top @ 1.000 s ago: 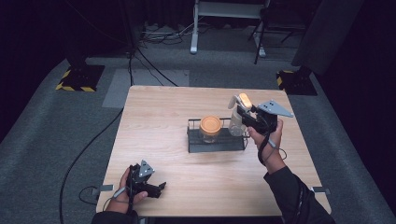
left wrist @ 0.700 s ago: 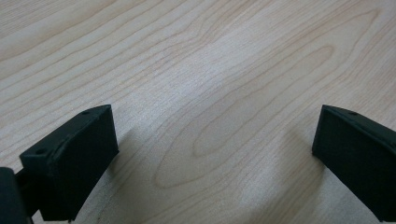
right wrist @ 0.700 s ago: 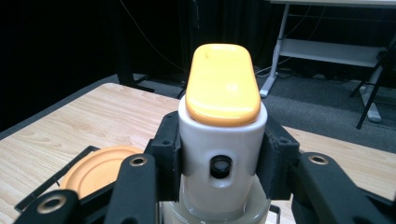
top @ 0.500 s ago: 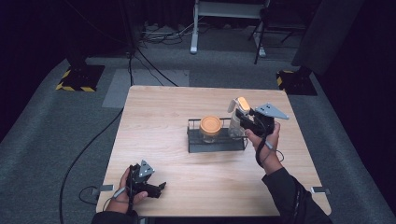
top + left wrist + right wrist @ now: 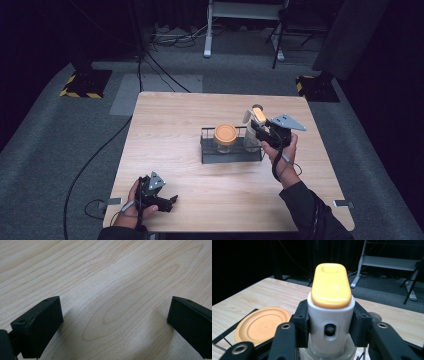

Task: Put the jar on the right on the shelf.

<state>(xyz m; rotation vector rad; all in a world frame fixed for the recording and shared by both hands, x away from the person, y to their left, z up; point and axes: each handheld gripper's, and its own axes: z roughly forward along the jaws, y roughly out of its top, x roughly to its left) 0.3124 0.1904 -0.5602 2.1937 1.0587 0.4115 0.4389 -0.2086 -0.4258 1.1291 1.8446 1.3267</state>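
My right gripper [image 5: 257, 126] [image 5: 330, 323] is shut on the white neck of a dispenser bottle [image 5: 254, 119] [image 5: 331, 290] with an orange press top. It holds the bottle upright over the right end of a black wire rack [image 5: 231, 156]. The bottle's clear lower body reaches down into the rack. A glass jar with a round orange lid [image 5: 225, 135] [image 5: 262, 325] stands in the rack just left of the bottle. My left gripper [image 5: 171, 202] [image 5: 115, 315] rests on the table near its front left edge. Its jaws stand wide open over bare wood.
The wooden table [image 5: 180, 125] stands on grey carpet. Cables [image 5: 95, 160] run across the floor at the left, and a metal stand [image 5: 240, 20] and chair legs sit beyond the far edge.
My right gripper has shifted a little left and down with the bottle in it. The left gripper has stayed where it was.
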